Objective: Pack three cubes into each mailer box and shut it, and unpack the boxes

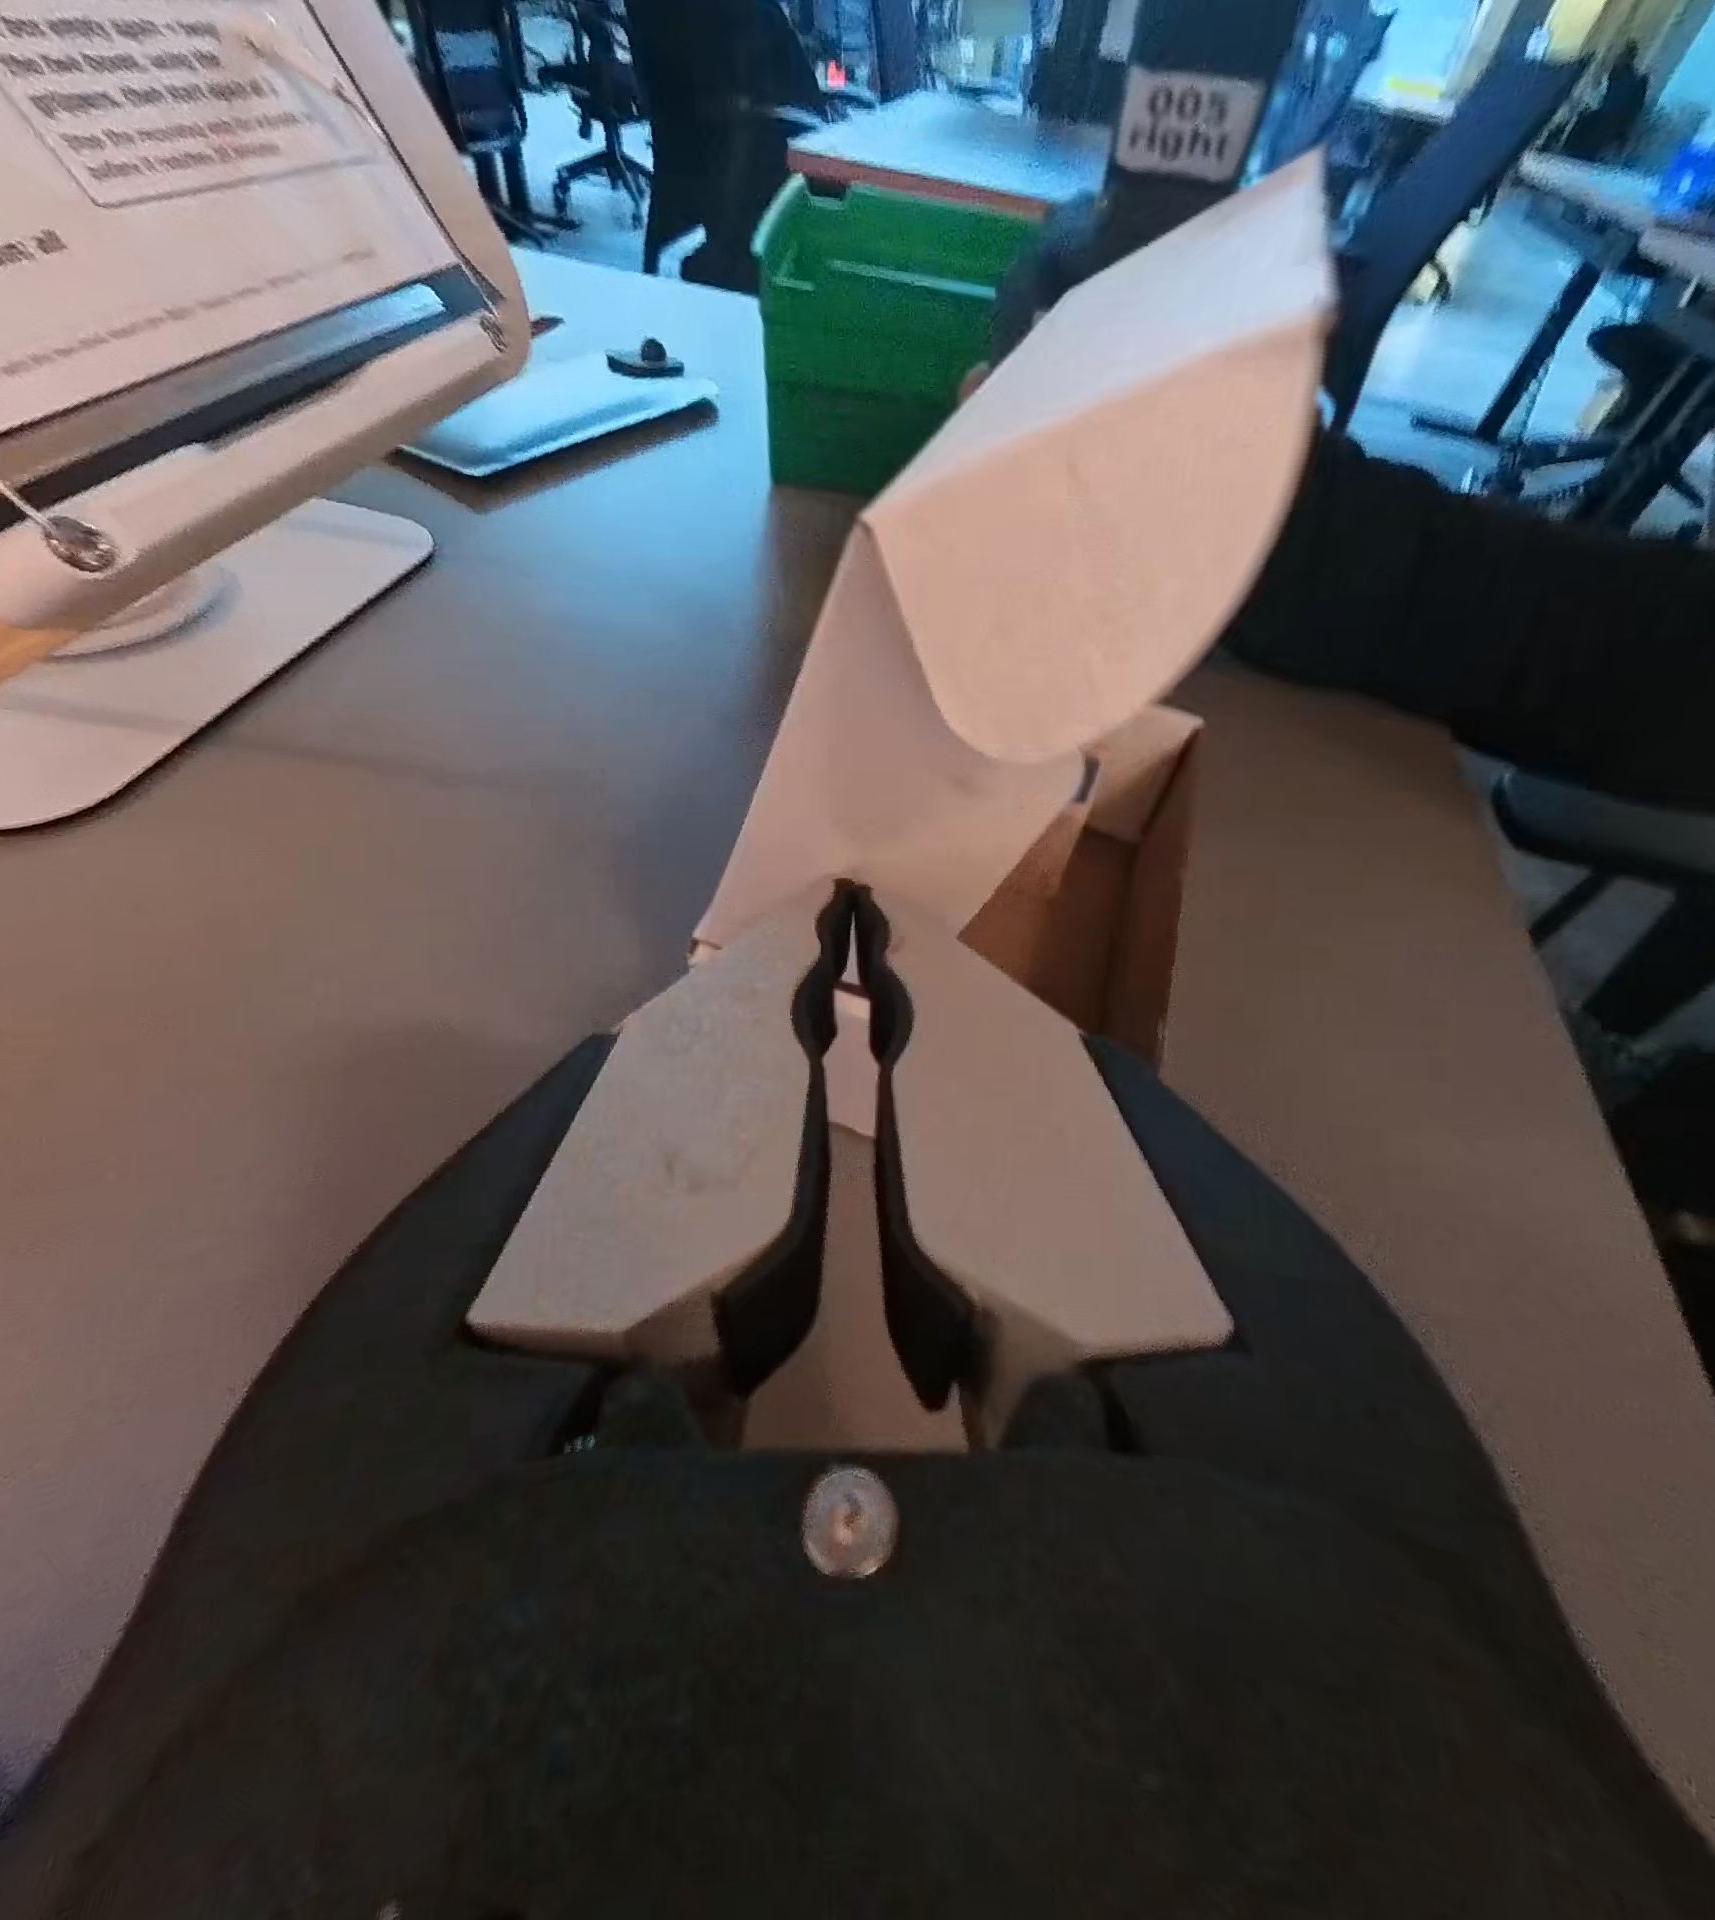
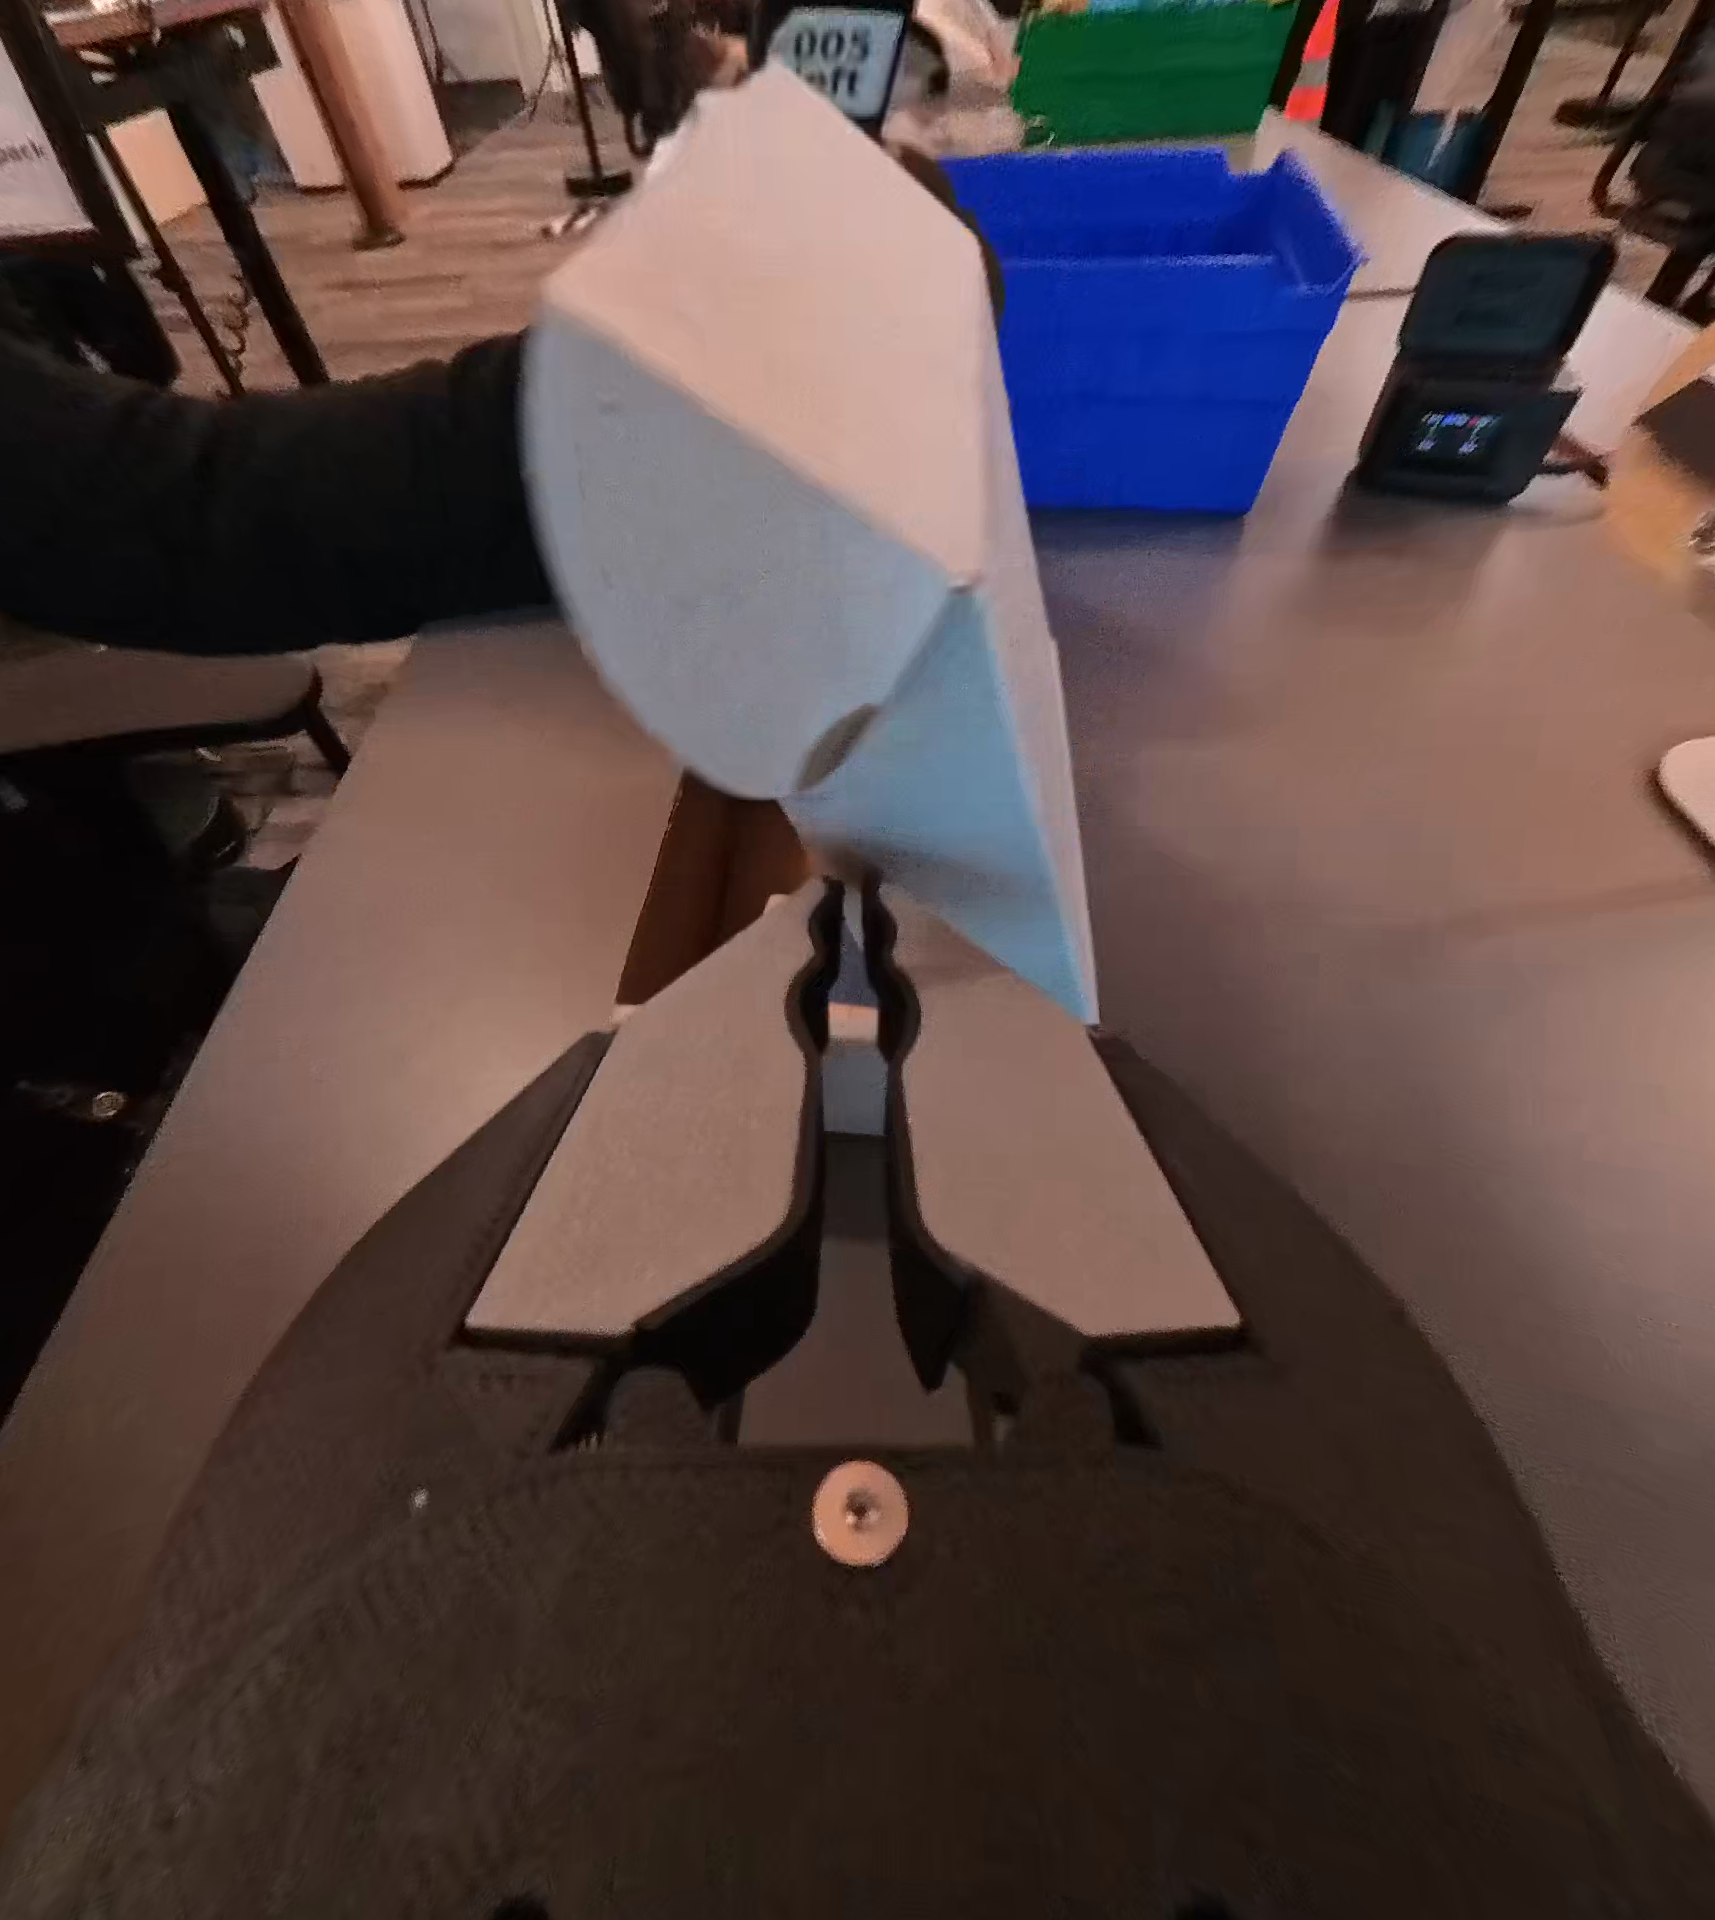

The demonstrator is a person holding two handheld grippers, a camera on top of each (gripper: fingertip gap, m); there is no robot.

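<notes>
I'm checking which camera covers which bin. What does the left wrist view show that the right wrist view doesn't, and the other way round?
Only the left wrist view shows the green bin behind the box, a tilted instruction sheet on a white stand, and a flat white pad.

Only the right wrist view shows the blue bin and a small black device with a lit screen.

Both show the white mailer box lid raised over the brown box interior, each view's own gripper shut on a lid edge, and a dark sleeve.
</notes>
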